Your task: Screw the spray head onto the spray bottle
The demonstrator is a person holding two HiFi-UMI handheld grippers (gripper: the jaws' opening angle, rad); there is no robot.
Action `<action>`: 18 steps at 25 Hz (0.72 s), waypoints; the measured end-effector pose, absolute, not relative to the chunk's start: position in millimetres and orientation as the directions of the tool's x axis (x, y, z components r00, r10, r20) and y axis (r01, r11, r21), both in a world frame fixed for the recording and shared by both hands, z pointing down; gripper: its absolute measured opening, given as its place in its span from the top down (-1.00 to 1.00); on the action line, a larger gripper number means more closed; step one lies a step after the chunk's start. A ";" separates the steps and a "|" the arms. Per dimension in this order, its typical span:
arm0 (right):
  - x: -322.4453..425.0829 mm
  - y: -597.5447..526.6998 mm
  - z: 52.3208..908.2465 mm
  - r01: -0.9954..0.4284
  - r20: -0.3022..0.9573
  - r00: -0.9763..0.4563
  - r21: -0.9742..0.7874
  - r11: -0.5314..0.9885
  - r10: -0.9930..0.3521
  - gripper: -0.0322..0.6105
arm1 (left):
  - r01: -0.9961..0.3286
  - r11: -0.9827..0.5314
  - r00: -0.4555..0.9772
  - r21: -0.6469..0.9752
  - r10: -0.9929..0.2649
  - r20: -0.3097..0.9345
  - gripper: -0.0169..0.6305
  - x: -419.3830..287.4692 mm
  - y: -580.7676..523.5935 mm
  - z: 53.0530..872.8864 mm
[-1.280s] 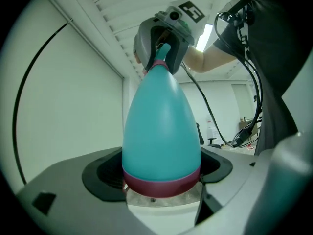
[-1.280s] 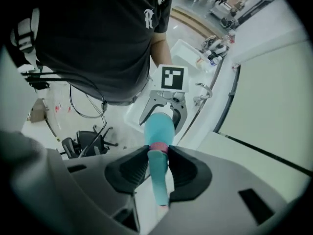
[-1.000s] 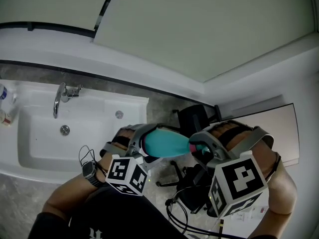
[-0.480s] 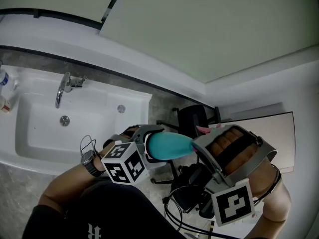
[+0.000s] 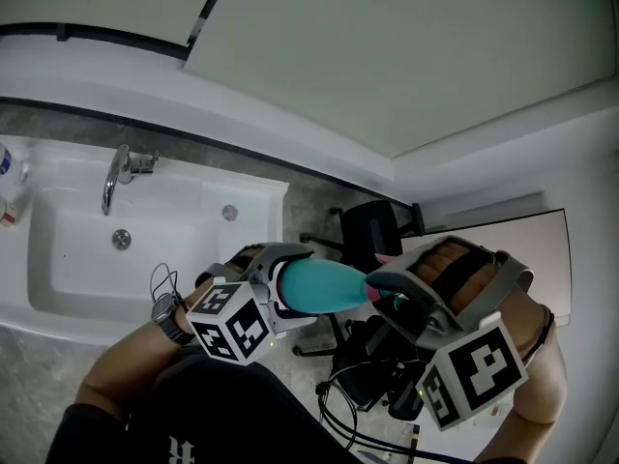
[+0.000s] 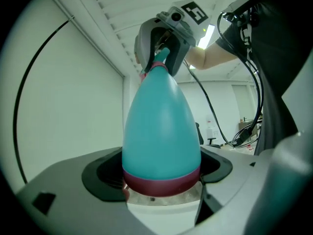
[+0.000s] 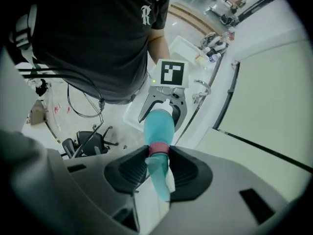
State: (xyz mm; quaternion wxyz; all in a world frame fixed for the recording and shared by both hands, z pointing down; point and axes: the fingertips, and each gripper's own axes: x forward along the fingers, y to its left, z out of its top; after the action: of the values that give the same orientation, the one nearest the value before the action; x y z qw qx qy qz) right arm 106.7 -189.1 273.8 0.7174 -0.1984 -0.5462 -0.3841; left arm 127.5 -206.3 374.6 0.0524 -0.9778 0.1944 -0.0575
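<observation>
Both grippers had rolled slightly since a second earlier, with the left gripper (image 5: 281,285) clamped on the base of the spray bottle (image 5: 327,286), level in mid-air beside the sink (image 5: 242,207), and the right gripper (image 5: 380,289) pinching the spray head (image 7: 159,177), which likely needed twisting square to the neck.

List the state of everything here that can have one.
spray bottle: lifted, base clamped in left gripper.
spray head: at the bottle's neck, between right gripper jaws; tightness unclear.
left gripper: shut on spray bottle.
right gripper: shut on spray head.
faucet: no water visible.
</observation>
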 end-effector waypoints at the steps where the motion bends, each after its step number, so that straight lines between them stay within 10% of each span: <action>1: 106.9 -188.3 273.0 0.759 0.939 0.110 0.132 0.637 -0.326 0.49 | -0.378 -0.916 0.915 -0.134 -0.392 0.094 -0.35 127.3 -206.4 373.8; 18: 104.6 -168.7 263.9 0.642 0.995 0.055 0.029 0.766 -0.083 0.49 | -0.320 -0.933 0.942 -0.163 -0.332 0.054 -0.35 130.8 -192.2 365.5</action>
State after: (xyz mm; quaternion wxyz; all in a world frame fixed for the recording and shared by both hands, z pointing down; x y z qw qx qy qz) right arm 104.6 -168.7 263.9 0.6921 -0.2198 -0.6356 -0.2621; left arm 130.8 -192.2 365.5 0.0762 -0.9824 0.1660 -0.0401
